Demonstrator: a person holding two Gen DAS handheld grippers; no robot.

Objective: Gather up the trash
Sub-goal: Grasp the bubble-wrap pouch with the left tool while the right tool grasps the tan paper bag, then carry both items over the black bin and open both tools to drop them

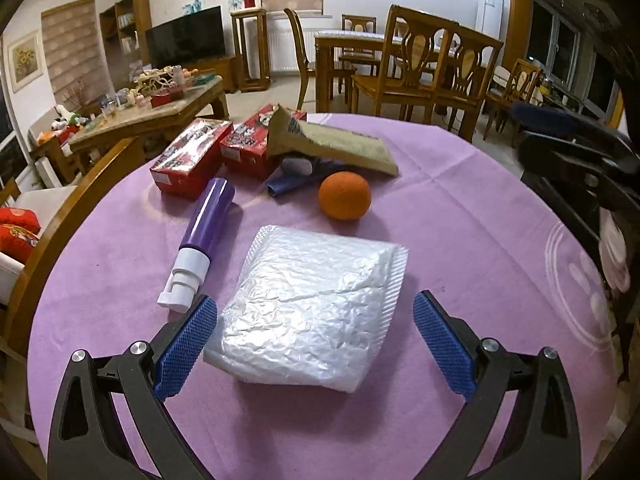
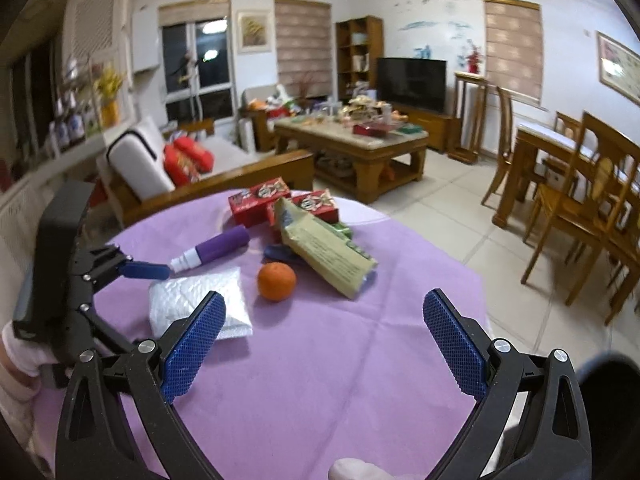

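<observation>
A: Left wrist view: how is the left gripper (image 1: 314, 338) seen?
B: It is spread wide around the white plastic packet (image 1: 316, 308) on the purple tablecloth (image 1: 460, 248); contact cannot be told.
A: And the right gripper (image 2: 324, 344)?
B: It is also spread, held above bare cloth, with the orange (image 2: 276, 281) beyond it.

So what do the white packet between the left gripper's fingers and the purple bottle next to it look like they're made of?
The white packet looks like thin plastic film, probably a padded mailer: crinkled, shiny, with a ribbed sealed edge. The purple bottle looks like smooth glossy hard plastic with a matte white pump cap; highlights run along its body. The left gripper is open around the packet.
</observation>
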